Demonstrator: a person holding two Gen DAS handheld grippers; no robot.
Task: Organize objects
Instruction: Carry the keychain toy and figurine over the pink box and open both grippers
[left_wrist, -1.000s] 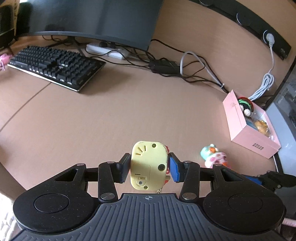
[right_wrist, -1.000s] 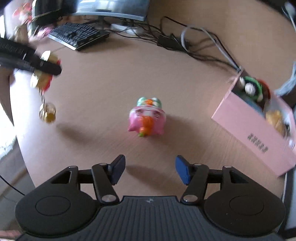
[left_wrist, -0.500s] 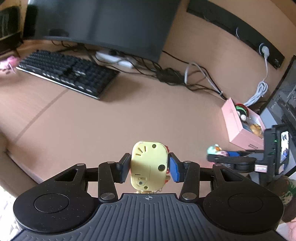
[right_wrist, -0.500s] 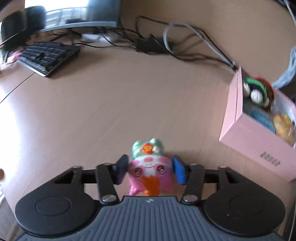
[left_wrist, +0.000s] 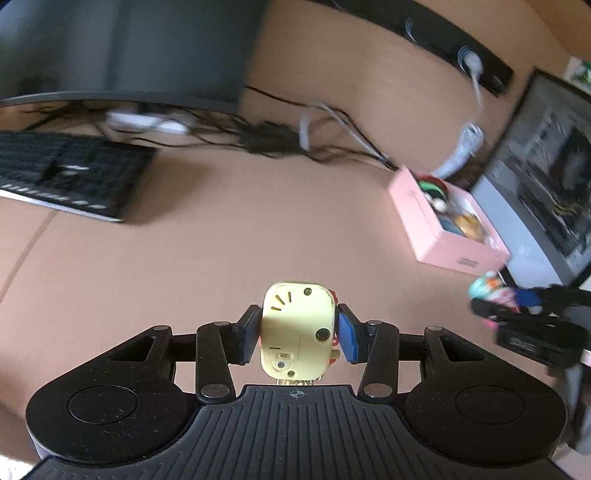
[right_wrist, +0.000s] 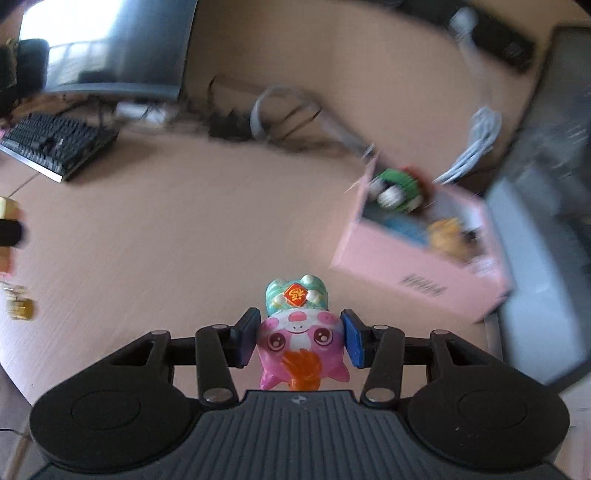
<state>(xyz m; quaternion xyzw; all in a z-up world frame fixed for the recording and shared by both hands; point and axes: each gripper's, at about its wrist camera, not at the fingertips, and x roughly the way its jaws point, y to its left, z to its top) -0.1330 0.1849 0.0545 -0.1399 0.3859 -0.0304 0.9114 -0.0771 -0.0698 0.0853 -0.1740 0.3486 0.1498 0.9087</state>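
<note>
My left gripper (left_wrist: 297, 334) is shut on a pale yellow toy (left_wrist: 295, 332), seen from its back, held above the desk. My right gripper (right_wrist: 299, 339) is shut on a pink pig toy (right_wrist: 301, 343) with a teal hat, lifted off the desk. An open pink box (left_wrist: 443, 225) holding several small toys stands to the right, ahead of both grippers; it also shows in the right wrist view (right_wrist: 417, 266). In the left wrist view the right gripper with the pig toy (left_wrist: 495, 291) is at the far right, near the box's front corner.
A black keyboard (left_wrist: 62, 173) lies at the left under a dark monitor (left_wrist: 129, 48). Tangled cables (left_wrist: 280, 136) run along the back. A second screen (left_wrist: 546, 192) stands right of the box. The brown desk (left_wrist: 240, 243) stretches between keyboard and box.
My right gripper moved onto the pig toy, shut on it and lifted it toward the box. My left gripper has swung right with the yellow toy still held.
</note>
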